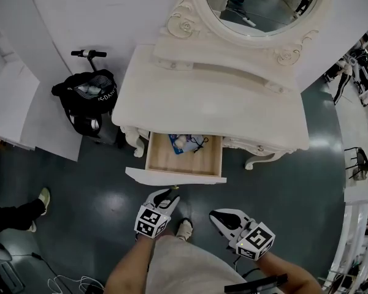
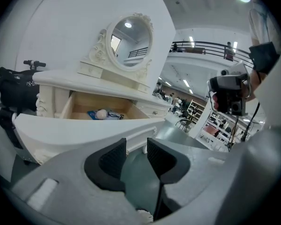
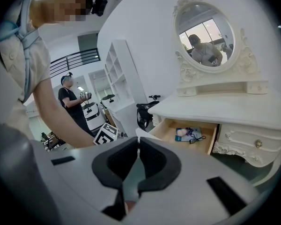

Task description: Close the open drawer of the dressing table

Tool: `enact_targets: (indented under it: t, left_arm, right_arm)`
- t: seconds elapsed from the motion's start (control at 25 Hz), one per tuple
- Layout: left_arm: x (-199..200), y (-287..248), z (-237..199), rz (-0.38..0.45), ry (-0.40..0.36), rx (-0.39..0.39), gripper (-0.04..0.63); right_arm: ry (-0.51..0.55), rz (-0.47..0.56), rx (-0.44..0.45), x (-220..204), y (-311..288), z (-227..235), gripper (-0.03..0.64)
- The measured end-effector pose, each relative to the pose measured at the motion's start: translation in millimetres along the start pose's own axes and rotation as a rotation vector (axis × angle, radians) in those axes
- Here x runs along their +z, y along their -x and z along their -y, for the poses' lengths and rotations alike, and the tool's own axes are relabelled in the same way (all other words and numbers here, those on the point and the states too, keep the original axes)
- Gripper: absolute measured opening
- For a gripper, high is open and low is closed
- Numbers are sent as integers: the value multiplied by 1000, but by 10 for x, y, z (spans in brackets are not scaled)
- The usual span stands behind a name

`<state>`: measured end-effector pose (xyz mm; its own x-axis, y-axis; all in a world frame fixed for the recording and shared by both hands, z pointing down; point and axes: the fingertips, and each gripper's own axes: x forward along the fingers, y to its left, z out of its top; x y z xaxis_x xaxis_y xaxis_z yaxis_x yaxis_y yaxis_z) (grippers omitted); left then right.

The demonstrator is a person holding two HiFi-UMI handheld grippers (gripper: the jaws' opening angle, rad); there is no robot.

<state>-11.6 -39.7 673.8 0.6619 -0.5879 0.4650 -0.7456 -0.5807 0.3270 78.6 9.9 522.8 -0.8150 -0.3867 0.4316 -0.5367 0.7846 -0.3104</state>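
The white dressing table (image 1: 208,97) with its oval mirror (image 1: 260,2) stands ahead of me. Its middle drawer (image 1: 184,159) is pulled out, with the white front panel (image 1: 175,177) nearest me. Inside lie a blue packet (image 1: 176,144), a pale round item and a dark cord. My left gripper (image 1: 167,195) hangs just short of the drawer front, open, with nothing between its jaws (image 2: 136,144). My right gripper (image 1: 216,215) is lower right and farther from the drawer. Its pads meet at the tips (image 3: 138,142) with nothing between them. Both gripper views show the drawer (image 2: 100,110) (image 3: 187,135) open.
A black bag on a scooter (image 1: 86,94) stands left of the table. Someone's shoe (image 1: 43,198) is at the far left on the dark floor. A black chair (image 1: 356,161) sits at the right edge. White shelving (image 3: 122,74) and another person (image 3: 72,102) are behind.
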Motion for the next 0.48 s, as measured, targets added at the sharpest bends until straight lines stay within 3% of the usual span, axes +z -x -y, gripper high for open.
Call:
enact_targets:
  t: [0.48]
  left_arm:
    - [-219, -225, -131, -99, -26, 10, 127]
  right_arm:
    - [-10, -52, 22, -120, -136, 75, 17]
